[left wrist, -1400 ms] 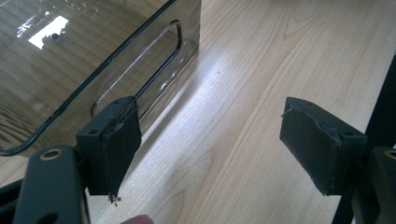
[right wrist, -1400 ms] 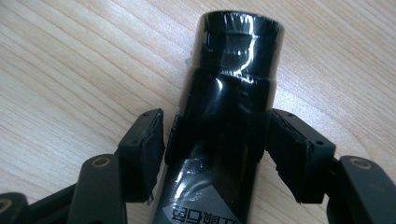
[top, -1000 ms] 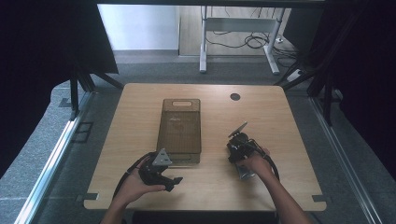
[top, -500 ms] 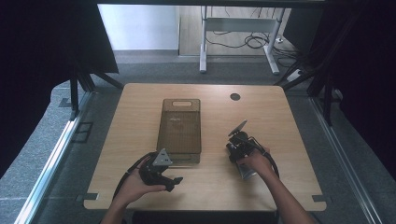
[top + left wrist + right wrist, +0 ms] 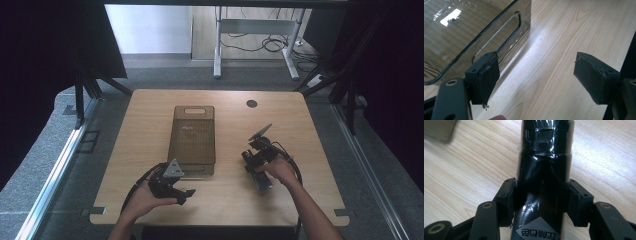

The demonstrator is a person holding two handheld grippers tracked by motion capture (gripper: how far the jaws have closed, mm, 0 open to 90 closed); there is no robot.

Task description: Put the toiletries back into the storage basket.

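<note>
Right gripper (image 5: 541, 202) has its jaws just closing in, pads now pressed on both sides of a black bottle (image 5: 545, 170) lying on the table (image 5: 320, 130), at the near right. Left gripper (image 5: 536, 77), near left, jaws spread wide, nothing between them, one pad beside the handle end of the smoky clear tray (image 5: 192, 135) stretching away mid-table

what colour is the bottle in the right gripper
Glossy black bottle, with a grey label near its base; the right gripper view shows it best.
</note>
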